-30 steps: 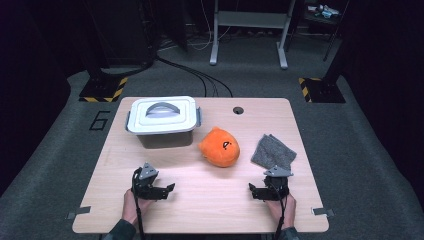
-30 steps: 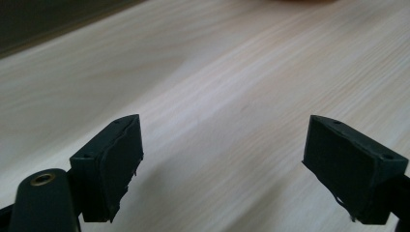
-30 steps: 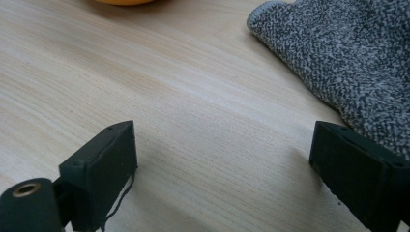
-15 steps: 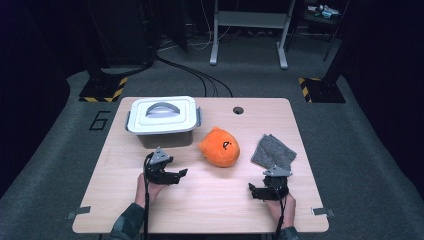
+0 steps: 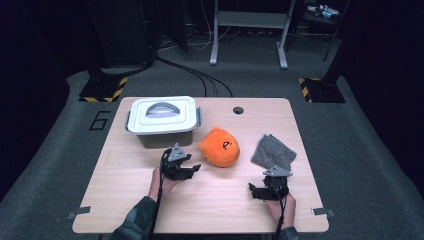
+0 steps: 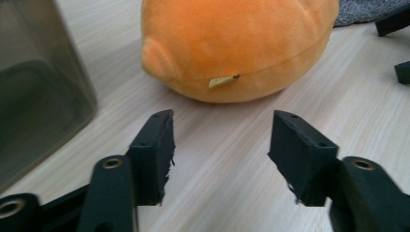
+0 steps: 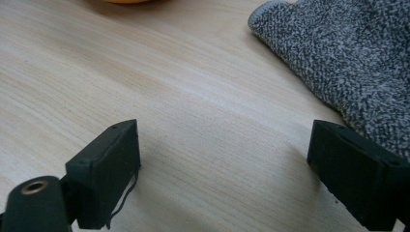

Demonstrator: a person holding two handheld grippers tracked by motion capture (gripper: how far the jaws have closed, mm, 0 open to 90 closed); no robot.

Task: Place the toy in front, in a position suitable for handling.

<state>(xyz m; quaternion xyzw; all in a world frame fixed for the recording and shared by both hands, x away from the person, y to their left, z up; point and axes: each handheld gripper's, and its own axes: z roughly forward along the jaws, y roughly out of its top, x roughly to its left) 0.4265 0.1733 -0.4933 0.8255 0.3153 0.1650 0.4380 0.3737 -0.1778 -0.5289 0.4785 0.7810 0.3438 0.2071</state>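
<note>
The left gripper (image 5: 192, 167) is pointing at the orange plush toy (image 5: 220, 147) with its jaws apart (nothing between them). The toy is sitting just right of the white box (image 5: 162, 120), and the right gripper (image 5: 254, 191), jaws wide apart too, is sitting well right of the toy, near the grey cloth (image 5: 274, 151).

The whole table (image 5: 125, 200) is seen from above and behind the person, looking forward and down. The left gripper view is set low and close over the wood, aimed at the orange plush toy (image 6: 237, 43). The right gripper view is also held low, facing the grey cloth (image 7: 348, 58). Toy and cloth are shared with the high view.
</note>
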